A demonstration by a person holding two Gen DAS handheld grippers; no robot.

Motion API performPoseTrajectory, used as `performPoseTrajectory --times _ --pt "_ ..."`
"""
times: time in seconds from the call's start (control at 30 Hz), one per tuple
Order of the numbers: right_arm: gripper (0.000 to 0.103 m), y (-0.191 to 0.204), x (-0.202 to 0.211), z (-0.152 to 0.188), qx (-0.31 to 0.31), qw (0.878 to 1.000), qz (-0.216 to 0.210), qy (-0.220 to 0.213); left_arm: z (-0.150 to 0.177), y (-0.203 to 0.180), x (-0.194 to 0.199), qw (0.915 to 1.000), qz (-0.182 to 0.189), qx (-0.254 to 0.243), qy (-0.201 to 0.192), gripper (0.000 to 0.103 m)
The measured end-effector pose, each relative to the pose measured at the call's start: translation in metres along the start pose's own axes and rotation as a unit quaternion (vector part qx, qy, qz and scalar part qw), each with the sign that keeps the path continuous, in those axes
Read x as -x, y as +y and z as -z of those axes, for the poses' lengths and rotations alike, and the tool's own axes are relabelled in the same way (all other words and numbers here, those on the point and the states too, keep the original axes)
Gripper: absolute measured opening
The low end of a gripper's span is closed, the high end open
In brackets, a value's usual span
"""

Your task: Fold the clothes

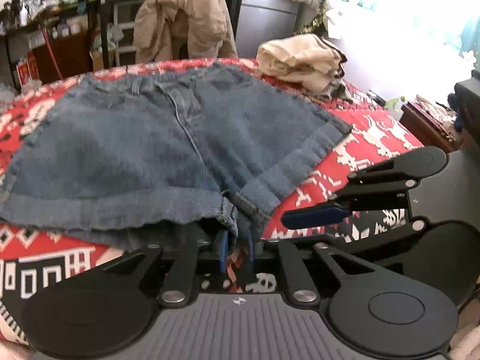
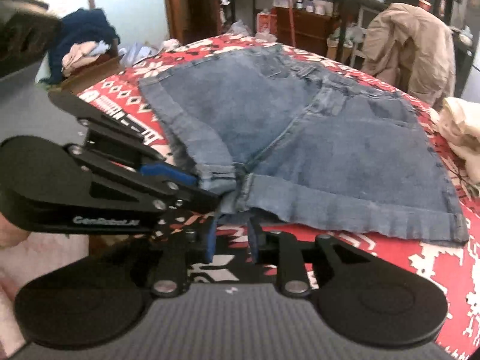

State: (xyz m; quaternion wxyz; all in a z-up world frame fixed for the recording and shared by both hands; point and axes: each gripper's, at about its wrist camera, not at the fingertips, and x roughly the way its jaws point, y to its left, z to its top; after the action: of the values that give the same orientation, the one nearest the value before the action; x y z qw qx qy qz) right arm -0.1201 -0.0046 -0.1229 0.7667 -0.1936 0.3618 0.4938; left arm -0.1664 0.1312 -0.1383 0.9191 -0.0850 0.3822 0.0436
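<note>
The denim shorts [image 1: 168,138] lie spread flat on the red patterned bed [image 1: 375,138], waistband far, leg hems near me. My left tool [image 1: 237,246] is closed to a narrow gap with the crotch hem between its pads; my right tool [image 2: 231,240] stands partly open just below that same hem, gripping nothing. Denim is thick, fairly heavy and grippy; I'd pinch the doubled hems or waistband corners.
</note>
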Motion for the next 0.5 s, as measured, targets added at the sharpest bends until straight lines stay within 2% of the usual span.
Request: performPoseTrajectory --times 0.07,0.13,0.17,0.33,0.5 --pt "0.035 -0.011 0.004 0.001 -0.025 1.000 -0.005 -0.002 -0.002 -0.002 0.000 1.0000 -0.005 -0.003 -0.005 0.028" --pt "0.036 -0.022 0.006 0.004 -0.051 0.999 -0.006 -0.001 -0.002 -0.006 -0.001 0.9998 -0.010 -0.017 -0.004 0.043" --pt "0.036 -0.028 0.008 0.005 -0.065 0.998 -0.003 -0.002 -0.001 -0.010 -0.002 0.9995 -0.015 -0.028 -0.003 0.045" --pt "0.039 -0.057 0.019 0.009 -0.124 0.992 0.014 -0.016 0.005 -0.032 -0.007 0.9956 -0.048 -0.080 -0.007 0.048" --pt "0.040 -0.085 0.029 0.014 -0.163 0.985 0.051 -0.031 0.008 -0.045 -0.023 0.9863 -0.116 -0.117 -0.010 0.045"
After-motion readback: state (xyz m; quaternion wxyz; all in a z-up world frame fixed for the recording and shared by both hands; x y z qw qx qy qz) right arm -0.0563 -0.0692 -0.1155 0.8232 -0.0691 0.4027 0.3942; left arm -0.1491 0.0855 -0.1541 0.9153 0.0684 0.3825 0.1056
